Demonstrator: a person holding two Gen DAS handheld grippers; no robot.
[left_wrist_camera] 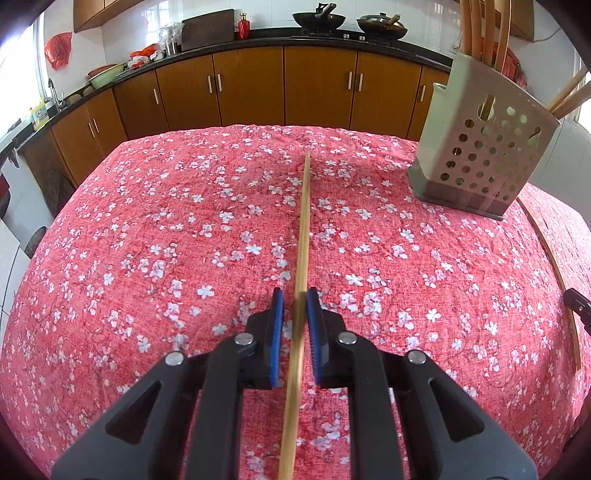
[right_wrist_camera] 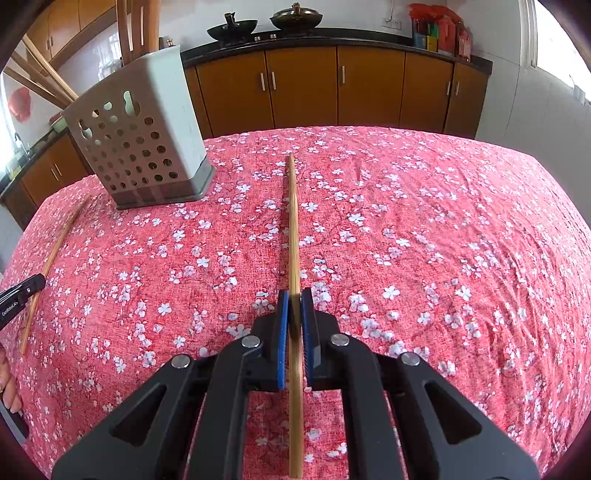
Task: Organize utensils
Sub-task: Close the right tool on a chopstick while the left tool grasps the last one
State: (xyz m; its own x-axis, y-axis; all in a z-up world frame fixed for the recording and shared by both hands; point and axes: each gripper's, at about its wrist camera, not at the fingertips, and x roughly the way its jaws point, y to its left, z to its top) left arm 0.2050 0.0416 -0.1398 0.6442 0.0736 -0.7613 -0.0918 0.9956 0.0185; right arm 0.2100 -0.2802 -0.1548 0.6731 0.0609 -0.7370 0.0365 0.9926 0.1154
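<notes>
A bamboo chopstick (left_wrist_camera: 303,236) lies between the blue pads of my left gripper (left_wrist_camera: 294,295); the jaws are a little apart around it, the right pad touching it. My right gripper (right_wrist_camera: 294,295) is shut on a second bamboo chopstick (right_wrist_camera: 293,229) that points away over the table. A perforated grey utensil holder (left_wrist_camera: 484,147) with several chopsticks in it stands at the far right in the left wrist view and at the far left in the right wrist view (right_wrist_camera: 140,144). Each view shows the other chopstick (left_wrist_camera: 554,273) (right_wrist_camera: 51,258) and the other gripper's tip at its edge.
The table has a red floral cloth (left_wrist_camera: 184,240). Behind it run brown kitchen cabinets (left_wrist_camera: 251,85) with a dark counter that carries woks (left_wrist_camera: 319,18), a cutting board and bottles. A sink is at the far left.
</notes>
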